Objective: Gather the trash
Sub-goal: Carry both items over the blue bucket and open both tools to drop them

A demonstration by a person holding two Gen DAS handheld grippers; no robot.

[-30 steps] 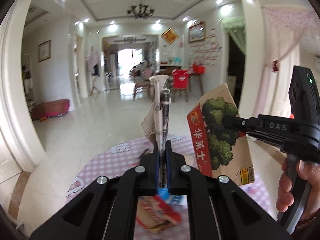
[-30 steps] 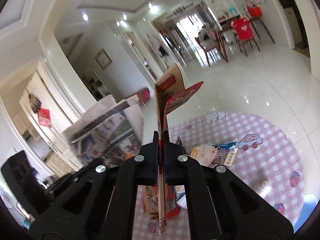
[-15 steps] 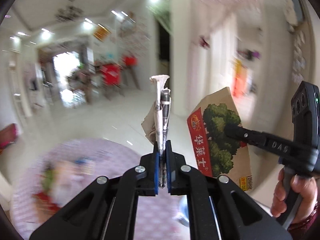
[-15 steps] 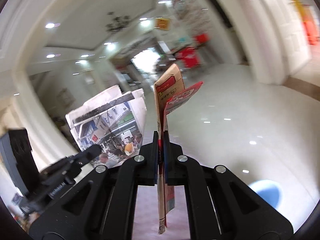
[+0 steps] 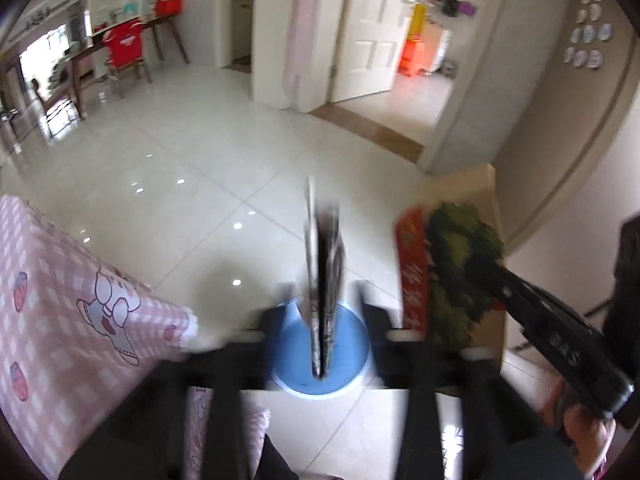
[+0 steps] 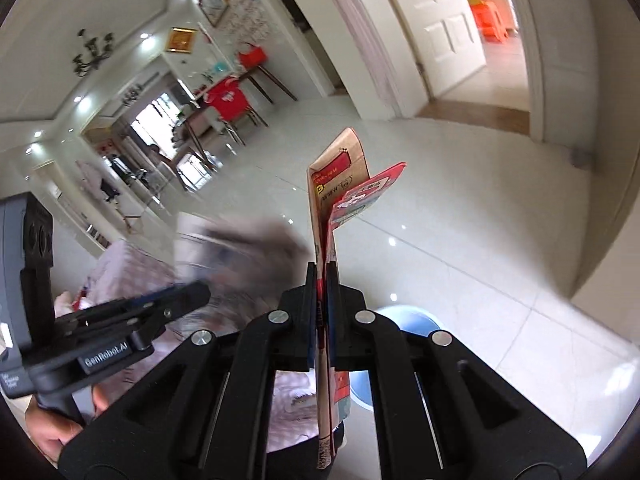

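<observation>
Opening left gripper [image 5: 322, 320] frees newspaper [image 5: 324, 280] between jaws; right gripper [image 6: 319, 280] clamps carton [image 6: 336, 184].

Tablecloth [image 5: 60, 280]: pink-and-white check with cartoon prints
Bin [image 5: 352, 356]: light blue
Carton [image 5: 452, 276]: tan cardboard, red strip, green tree picture
Newspaper [image 5: 324, 280]: grey and black print, blurred
Left gripper [image 5: 320, 316]: black
Right gripper [image 6: 319, 280]: black, blue pads
Floor [image 5: 200, 168]: glossy white tiles
Chair cover [image 6: 226, 98]: red
</observation>
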